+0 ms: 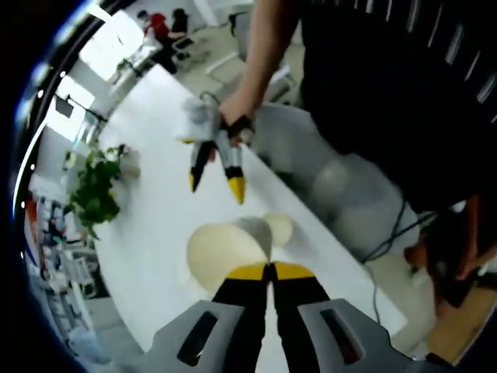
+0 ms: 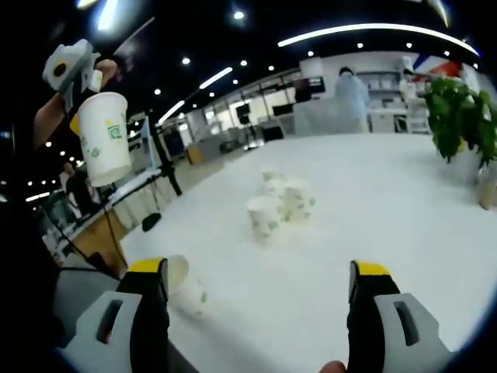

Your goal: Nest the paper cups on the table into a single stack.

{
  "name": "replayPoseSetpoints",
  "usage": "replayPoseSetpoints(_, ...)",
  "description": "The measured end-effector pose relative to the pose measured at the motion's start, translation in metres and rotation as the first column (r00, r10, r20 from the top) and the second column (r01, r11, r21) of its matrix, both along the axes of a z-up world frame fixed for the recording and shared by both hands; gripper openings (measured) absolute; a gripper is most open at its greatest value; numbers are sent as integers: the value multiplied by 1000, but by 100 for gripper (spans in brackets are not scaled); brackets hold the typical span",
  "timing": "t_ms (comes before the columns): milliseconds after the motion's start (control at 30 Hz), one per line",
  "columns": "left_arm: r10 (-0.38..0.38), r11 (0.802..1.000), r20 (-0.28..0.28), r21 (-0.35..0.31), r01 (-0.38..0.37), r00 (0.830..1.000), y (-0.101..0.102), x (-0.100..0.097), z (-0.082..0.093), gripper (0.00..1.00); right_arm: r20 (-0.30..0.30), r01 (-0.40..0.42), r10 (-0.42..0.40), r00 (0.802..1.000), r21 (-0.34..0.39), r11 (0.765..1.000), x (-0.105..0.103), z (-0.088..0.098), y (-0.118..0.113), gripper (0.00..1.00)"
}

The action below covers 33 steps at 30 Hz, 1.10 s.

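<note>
My left gripper [image 1: 272, 270] is shut on the rim of a white paper cup [image 1: 224, 250], whose cream inside faces the camera. In the right gripper view that cup [image 2: 105, 138], with a green print, hangs high at the upper left under the left gripper [image 2: 81, 109]. My right gripper [image 2: 259, 272] stands wide open and empty above the white table [image 2: 373, 202]. It also shows from the left gripper view [image 1: 215, 185], jaws apart. Several upright cups [image 2: 279, 206] cluster mid-table. One cup [image 2: 182, 284] lies on its side near the table's edge, also seen beside the held cup [image 1: 279, 227].
A green plant [image 2: 462, 116] stands at the table's far right, also seen as the plant [image 1: 97, 186]. A person's arm [image 1: 260, 62] holds the right gripper. A grey chair [image 1: 342, 186] sits beside the table edge. A person in white [image 2: 351, 93] stands far back.
</note>
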State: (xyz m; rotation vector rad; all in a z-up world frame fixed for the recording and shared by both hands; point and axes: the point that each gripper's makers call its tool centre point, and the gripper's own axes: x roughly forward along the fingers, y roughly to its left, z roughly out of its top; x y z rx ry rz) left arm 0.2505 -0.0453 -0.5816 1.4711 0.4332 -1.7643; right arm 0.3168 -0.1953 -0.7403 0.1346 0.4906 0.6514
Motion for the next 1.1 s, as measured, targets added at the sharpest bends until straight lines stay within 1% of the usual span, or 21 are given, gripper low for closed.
replayPoseSetpoints(33,-13,1000,-2,-6,13,1000,-1,-2,-1,0,0,1,-1,1000,2,1000,0,1,0,95)
replayPoseSetpoints(67,-16,1000,-19,-16,16,1000,-4,-4,-3,0,1,4,-4,1000,10,1000,0,2,1,95)
replayPoseSetpoints(100,-3,1000,-23,4,3,1000,-2,-5,-7,0,0,4,-4,1000,12,1000,0,2,1,95)
replayPoseSetpoints(167,-33,999,-1,18,33,999,0,-5,-13,0,-1,3,-3,1000,7,1000,-1,1,1,95)
replayPoseSetpoints(267,-45,999,1,21,45,999,-1,-7,-20,0,-4,3,-3,1000,8,1000,-1,-1,0,95)
replayPoseSetpoints(300,-50,998,22,29,50,998,-1,-4,-24,0,-5,2,-2,1000,4,1000,-2,-1,0,95)
replayPoseSetpoints(333,-53,998,23,28,53,998,-1,-3,-26,0,-5,3,-3,1000,5,1000,-2,-1,-1,95)
replayPoseSetpoints(400,-66,997,39,46,64,997,1,-2,-34,0,-8,3,-3,1000,8,1000,-2,-2,-1,95)
replayPoseSetpoints(433,-85,996,45,44,83,995,1,-3,-38,0,-9,4,-4,1000,5,1000,-3,-3,-1,95)
replayPoseSetpoints(500,-95,994,42,52,93,995,1,-5,-45,0,-12,3,-3,1000,7,1000,-3,-4,-1,95)
replayPoseSetpoints(600,-113,993,40,43,111,993,0,-9,-51,0,-15,4,-4,1000,7,1000,-4,-5,-1,95)
replayPoseSetpoints(700,-111,992,43,58,108,993,1,-9,-59,0,-18,5,-5,1000,8,1000,-4,-6,-3,95)
replayPoseSetpoints(833,-101,993,16,57,100,995,2,-12,-70,0,-22,11,-10,1000,11,1000,-5,-8,-4,95)
replayPoseSetpoints(900,-96,993,18,64,95,995,2,-10,-77,0,-25,9,-9,1000,8,1000,-6,-8,-5,95)
replayPoseSetpoints(1100,-85,994,1,66,85,996,2,-11,-87,0,-26,14,-14,1000,7,1000,-7,-8,-10,95)
